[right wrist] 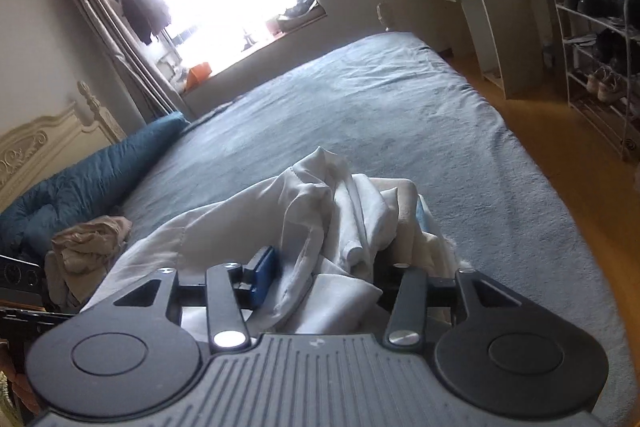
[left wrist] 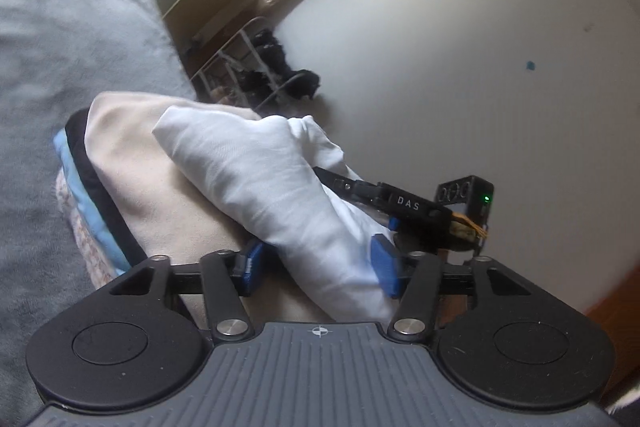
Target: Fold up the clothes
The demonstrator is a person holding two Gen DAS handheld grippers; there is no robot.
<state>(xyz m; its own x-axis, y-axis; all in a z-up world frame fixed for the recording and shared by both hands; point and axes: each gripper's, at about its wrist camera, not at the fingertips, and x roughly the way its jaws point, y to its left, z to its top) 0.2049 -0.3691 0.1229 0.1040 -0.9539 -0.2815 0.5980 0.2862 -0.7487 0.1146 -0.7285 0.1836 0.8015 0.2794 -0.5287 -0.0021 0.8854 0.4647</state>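
Observation:
A white garment lies bunched on a stack of folded clothes with beige, black and light blue layers, on the grey bed. My left gripper is open; the white cloth runs between its blue pads, and the left one stands clear of it. In the right wrist view the same white garment is heaped over my right gripper. That gripper is open too: its left pad is off the cloth and its right pad is hidden under folds. The right gripper's black finger pokes into the cloth from the right.
The bed edge drops to a wooden floor on the right, with a shoe rack and a desk beyond. A crumpled beige garment and a teal duvet lie to the left, near the headboard.

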